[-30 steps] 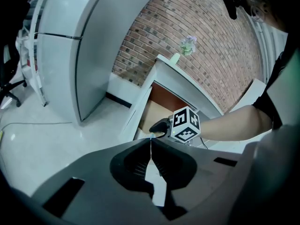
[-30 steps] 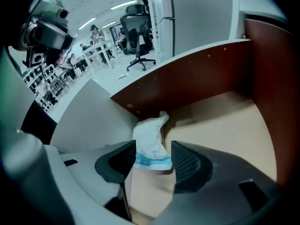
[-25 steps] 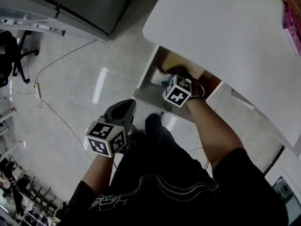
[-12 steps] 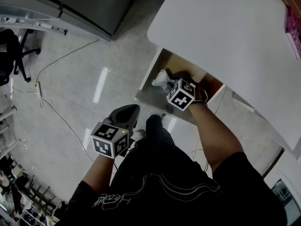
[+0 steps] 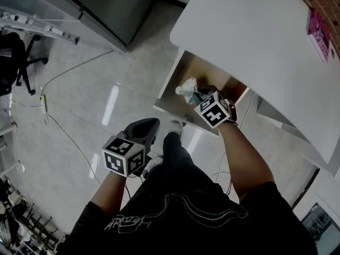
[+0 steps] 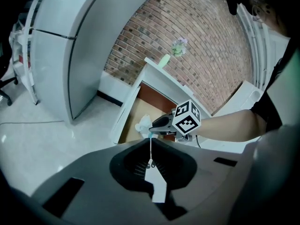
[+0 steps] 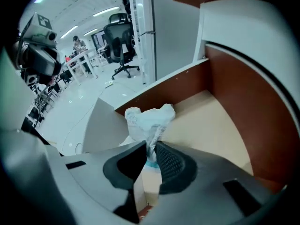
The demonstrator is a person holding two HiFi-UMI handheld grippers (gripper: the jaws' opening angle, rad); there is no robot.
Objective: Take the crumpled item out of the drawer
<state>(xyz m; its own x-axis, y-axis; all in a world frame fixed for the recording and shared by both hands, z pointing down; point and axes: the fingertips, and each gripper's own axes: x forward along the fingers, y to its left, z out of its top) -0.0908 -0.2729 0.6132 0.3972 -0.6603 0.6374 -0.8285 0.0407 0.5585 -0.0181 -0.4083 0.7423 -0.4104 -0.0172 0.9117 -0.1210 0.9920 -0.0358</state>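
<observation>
A crumpled white wrapper (image 5: 187, 86) (image 7: 149, 118) sits over the open wooden drawer (image 5: 171, 106) under the white desk. My right gripper (image 5: 195, 94) (image 7: 151, 150) reaches into the drawer. Its jaws are closing and pinch the wrapper's lower end between the pads. The left gripper view also shows the wrapper (image 6: 143, 124) at the right gripper's tip (image 6: 152, 125). My left gripper (image 5: 149, 125) (image 6: 151, 142) hangs over the floor in front of the drawer, with its jaws together and nothing held.
The white desk top (image 5: 255, 31) overhangs the drawer, and a pink book (image 5: 317, 28) lies at its far right. A grey cabinet (image 5: 106, 4) stands at the back left, with an office chair (image 5: 13, 57) and floor cables (image 5: 64, 132) to the left.
The right gripper's jaws have closed on the crumpled wrapper, which now shows above the drawer beside the gripper. The left gripper has barely moved.
</observation>
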